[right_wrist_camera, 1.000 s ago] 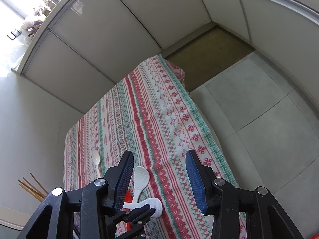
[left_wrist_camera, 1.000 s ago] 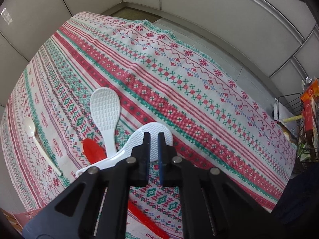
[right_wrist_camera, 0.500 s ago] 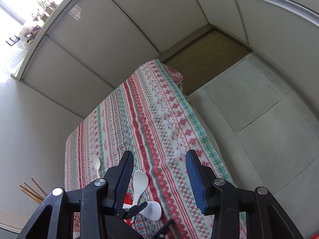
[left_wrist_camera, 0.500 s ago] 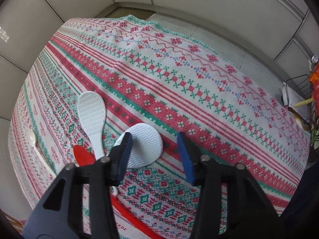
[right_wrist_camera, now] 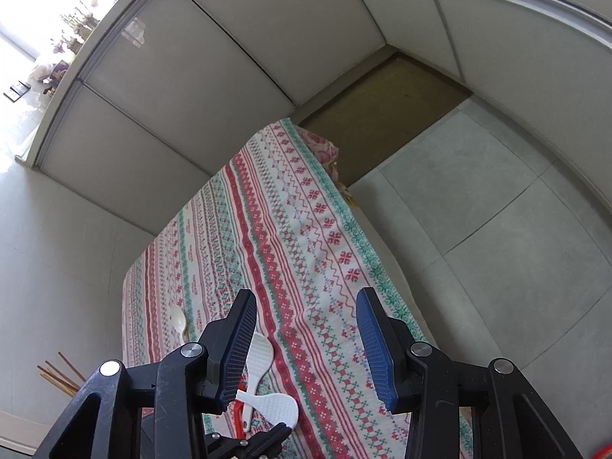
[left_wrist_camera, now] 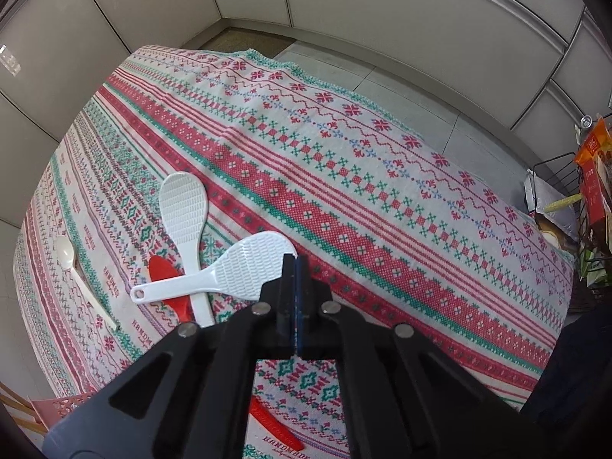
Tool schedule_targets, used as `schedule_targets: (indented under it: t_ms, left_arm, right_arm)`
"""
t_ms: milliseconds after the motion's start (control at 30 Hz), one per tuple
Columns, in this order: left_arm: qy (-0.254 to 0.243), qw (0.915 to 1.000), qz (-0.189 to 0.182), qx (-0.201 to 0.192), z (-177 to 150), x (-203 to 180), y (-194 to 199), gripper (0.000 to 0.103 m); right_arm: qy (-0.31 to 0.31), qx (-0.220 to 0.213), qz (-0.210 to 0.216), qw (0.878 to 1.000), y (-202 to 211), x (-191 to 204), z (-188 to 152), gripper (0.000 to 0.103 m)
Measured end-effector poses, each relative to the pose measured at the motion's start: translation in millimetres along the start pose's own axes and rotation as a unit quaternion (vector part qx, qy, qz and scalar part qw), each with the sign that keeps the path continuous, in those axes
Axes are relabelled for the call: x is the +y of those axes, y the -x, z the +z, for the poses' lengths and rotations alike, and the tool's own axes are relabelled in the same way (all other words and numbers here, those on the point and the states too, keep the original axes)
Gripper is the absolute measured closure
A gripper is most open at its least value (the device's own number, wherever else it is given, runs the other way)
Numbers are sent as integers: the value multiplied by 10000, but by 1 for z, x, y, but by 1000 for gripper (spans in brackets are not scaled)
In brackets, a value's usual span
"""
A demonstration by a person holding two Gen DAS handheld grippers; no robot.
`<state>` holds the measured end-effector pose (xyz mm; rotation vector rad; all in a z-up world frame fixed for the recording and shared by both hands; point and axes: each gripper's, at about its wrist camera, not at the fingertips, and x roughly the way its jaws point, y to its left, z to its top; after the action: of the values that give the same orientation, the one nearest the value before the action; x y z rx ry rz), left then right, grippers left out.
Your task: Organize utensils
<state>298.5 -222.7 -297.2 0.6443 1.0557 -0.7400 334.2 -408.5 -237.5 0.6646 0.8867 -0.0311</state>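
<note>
1. Patterned tablecloth (left_wrist_camera: 382, 199) in red, green and white covers a table set in a corner of pale wall panels, with grey floor tiles beyond its far edge.
2. Nearest, the left gripper (left_wrist_camera: 295, 267) has its jaws shut together with nothing between them. Half a second ago they stood apart, astride the ribbed head of a white rice paddle (left_wrist_camera: 244, 267).
3. That paddle now lies free on the cloth, just beside the closed tips. Its handle crosses the handle of a second rice paddle (left_wrist_camera: 183, 206) and the bowl of a red spoon (left_wrist_camera: 162, 271). My reading: it has been set down, but the crossed pile is not yet tidy.
4. Further left, apart from the pile, lies a white spoon (left_wrist_camera: 65, 254).
5. The right gripper (right_wrist_camera: 306, 336) hovers above the table with jaws partly open and empty.
6. The left gripper hides part of the red spoon's handle. A second red item (left_wrist_camera: 275, 426) shows only a strip beneath the gripper. Wooden sticks (right_wrist_camera: 57, 375), perhaps chopsticks, are cut off at the frame's edge. A wire rack (left_wrist_camera: 566, 191) at far right holds packages too small to identify.
</note>
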Motion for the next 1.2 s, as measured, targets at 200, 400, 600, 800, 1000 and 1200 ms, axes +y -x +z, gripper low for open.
schedule_targets:
  t_ms: [200,400,600,800,1000,1200]
  left_arm:
    - [-48,9985,488,-239,-1,0,11,93]
    - [-255,9968,699,-288,1,15,4,38]
    - [-141,9972,716,159,3,18,-30,37]
    - [-76,9986,518,108,4,16,-30,37]
    - [207,9996,122,152,3,25,-30,79]
    - [-39,9997,139,207,-1,1,-18,94]
  right_arm:
    - [26,36,46,10000,1,1,-2,55]
    - [35,12,50,10000,5,1,-1,55]
    - [-49,15,42,10000,3,-2,1,55]
    - [-4,34,38,10000,1,0,0,55]
    - [-57,-25,59,10000,4,-2,0,55]
    - [-62,-42,62,10000,7,-5,0,55]
